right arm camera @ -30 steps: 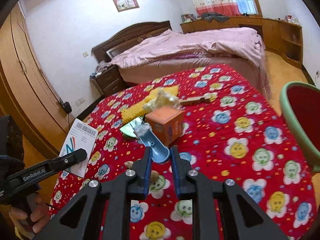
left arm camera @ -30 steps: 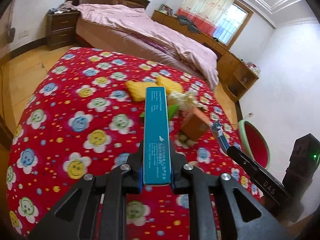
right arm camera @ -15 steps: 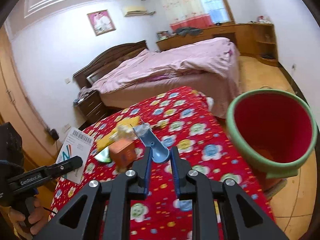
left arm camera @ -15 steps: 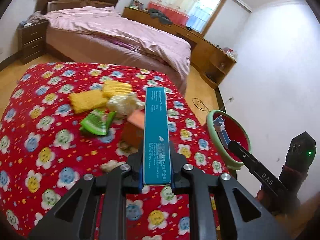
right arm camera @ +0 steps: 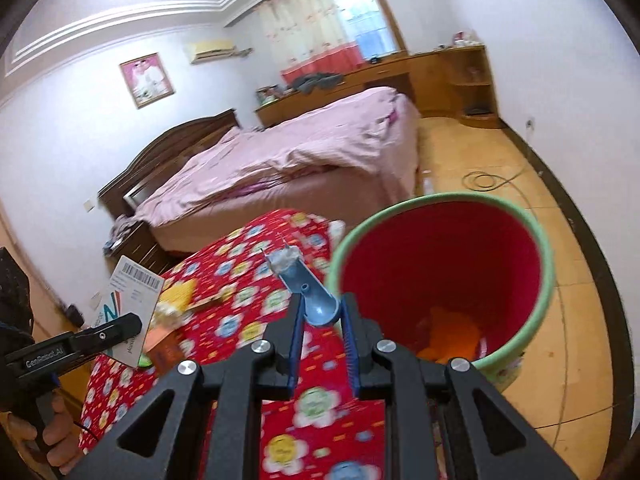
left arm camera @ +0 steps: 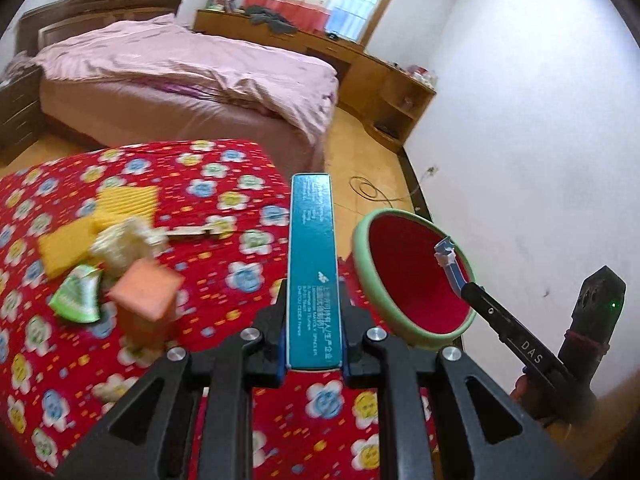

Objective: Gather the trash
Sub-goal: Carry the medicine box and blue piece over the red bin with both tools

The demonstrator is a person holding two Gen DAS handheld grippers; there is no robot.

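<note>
A teal carton (left arm camera: 314,276) is clamped in the left tool (left arm camera: 313,344); the right tool (right arm camera: 320,332) grips a blue plastic scrap (right arm camera: 308,292), both beside a red bin (right arm camera: 540,248) with a green rim, past the flowered worktop (left arm camera: 224,196).

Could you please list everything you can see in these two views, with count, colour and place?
Long box: one, teal, clamped in the left tool.
Small plastic piece: one, pale blue, clamped in the right tool.
Bin: one, red inside with a green rim, on the floor beside the quilt; something orange lies at its bottom.
Flowered quilt: one, red, under the litter.
Square box: one, orange, on the quilt.
Corrugated pieces: two, yellow, on the quilt.
Wrapper: one, green, on the quilt.
Crumpled wad: one, cream, on the quilt.
Bed: one, pink cover, behind.
Left tool: black, shut.
Right tool: black, shut.
</note>
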